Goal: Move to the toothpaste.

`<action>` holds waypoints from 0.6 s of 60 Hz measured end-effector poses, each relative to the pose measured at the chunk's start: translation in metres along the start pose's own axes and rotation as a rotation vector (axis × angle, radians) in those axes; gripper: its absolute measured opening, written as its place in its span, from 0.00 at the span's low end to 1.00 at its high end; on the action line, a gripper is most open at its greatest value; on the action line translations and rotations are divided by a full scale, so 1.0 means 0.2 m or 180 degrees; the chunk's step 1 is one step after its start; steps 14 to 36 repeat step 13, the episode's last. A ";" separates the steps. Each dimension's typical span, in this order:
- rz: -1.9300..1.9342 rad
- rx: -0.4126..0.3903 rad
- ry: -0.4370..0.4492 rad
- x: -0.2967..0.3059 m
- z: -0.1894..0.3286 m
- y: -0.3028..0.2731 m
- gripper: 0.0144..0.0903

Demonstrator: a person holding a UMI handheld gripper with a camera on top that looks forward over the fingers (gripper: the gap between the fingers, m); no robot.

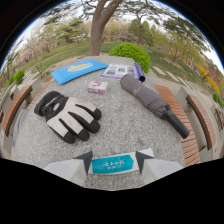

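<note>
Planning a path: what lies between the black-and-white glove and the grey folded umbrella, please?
Only bare speckled stone tabletop, seen in the gripper view.

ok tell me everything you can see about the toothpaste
The toothpaste is a flat blue packet or tube with white lettering, too small to read, and pale ends. It lies crosswise on the speckled stone table, between the tips of the gripper, whose light grey fingers with dark tips flank its two ends. Whether they press on it cannot be told. Nothing else touches it; the glove lies well beyond.
</note>
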 end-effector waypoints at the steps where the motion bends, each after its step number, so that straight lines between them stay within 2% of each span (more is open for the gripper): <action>1: 0.0001 -0.0001 0.0004 0.00 0.00 0.00 0.93; 36: 0.0041 0.0003 0.0009 0.01 -0.01 -0.01 0.93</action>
